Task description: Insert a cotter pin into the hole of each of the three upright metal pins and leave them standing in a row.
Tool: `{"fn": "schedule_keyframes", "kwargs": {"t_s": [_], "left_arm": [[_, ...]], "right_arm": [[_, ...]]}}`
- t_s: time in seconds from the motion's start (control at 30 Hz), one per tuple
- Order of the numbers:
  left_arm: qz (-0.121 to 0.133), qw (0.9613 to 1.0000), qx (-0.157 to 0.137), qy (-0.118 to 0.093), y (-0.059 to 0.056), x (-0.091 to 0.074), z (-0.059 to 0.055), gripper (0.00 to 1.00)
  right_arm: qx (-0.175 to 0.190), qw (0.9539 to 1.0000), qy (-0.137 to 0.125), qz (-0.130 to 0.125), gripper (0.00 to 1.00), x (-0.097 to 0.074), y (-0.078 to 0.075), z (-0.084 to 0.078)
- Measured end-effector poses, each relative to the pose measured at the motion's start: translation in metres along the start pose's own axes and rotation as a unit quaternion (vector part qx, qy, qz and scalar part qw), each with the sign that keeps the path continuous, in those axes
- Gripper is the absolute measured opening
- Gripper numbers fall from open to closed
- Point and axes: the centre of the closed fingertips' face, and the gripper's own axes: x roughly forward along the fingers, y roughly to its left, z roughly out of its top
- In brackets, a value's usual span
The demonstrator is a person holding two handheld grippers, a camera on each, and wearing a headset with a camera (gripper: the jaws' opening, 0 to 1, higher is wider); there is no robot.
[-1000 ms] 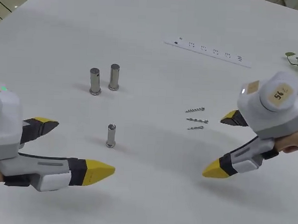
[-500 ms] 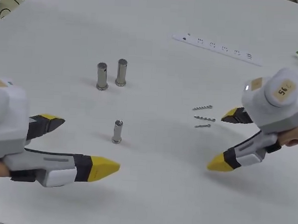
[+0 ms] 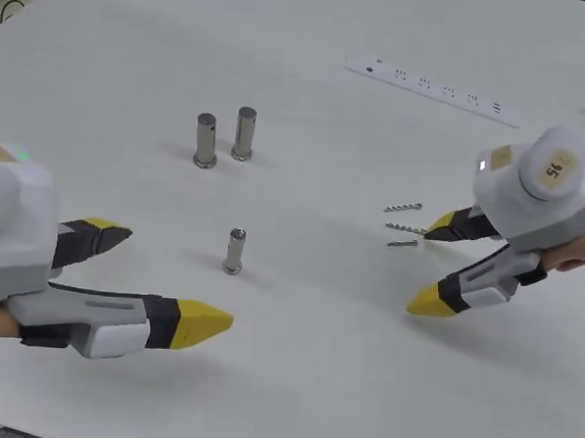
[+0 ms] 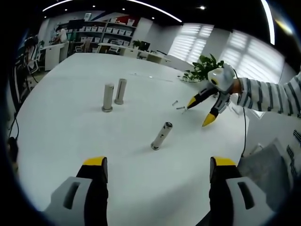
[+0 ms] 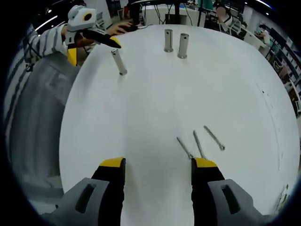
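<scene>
right gripper (image 3: 425, 268): jaws apart, cotter pins (image 3: 403, 226) just ahead, likely for pickup | left gripper (image 3: 176, 277): jaws apart, nearest metal pin (image 3: 234, 250) ahead, seemingly to steady

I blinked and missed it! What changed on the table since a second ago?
The right claw slid toward the three cotter pins; its upper tip is now right beside them, open, holding nothing. The left claw stayed open near the front metal pin. That pin, the other two metal pins and the cotter pins did not move; only the head camera shifted.
</scene>
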Motion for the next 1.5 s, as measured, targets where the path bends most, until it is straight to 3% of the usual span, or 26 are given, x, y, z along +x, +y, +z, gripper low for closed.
{"fn": "schedule_keyframes", "kwargs": {"t_s": [0.2,0.3,0.5,0.73,0.93,1.0,1.3,1.5], "left_arm": [[0.0,1.0,0.001,0.005,0.002,0.0,-0.004,0.88],[0.0,1.0,0.001,0.002,0.002,-0.001,-0.003,0.86],[0.002,1.0,-0.001,0.002,0.004,-0.001,-0.003,0.85],[0.004,1.0,-0.006,0.004,0.005,-0.001,-0.006,0.84],[0.007,0.9999,-0.007,0.005,0.007,-0.003,-0.008,0.83],[0.007,0.9999,-0.007,0.005,0.008,-0.004,-0.008,0.82],[0.006,0.9999,-0.011,0.002,0.009,-0.003,-0.009,0.81],[0.004,1.0,-0.008,0.001,0.008,-0.004,-0.008,0.81]], "right_arm": [[-0.014,0.9998,0.012,0.002,0.54,0.005,-0.009,-0.001],[-0.02,0.9997,0.011,0.005,0.43,0.006,-0.013,0.001],[-0.029,0.9995,0.014,0.0,0.43,0.008,-0.023,0.005],[-0.032,0.9991,0.026,0.004,0.41,0.011,-0.023,0.005],[-0.047,0.9983,0.033,-0.009,0.35,0.012,-0.028,0.005],[-0.047,0.9981,0.036,-0.016,0.31,0.012,-0.031,0.005],[-0.037,0.9984,0.039,-0.019,0.27,0.012,-0.03,0.005],[-0.028,0.9982,0.046,-0.027,0.16,0.012,-0.033,0.004]]}}
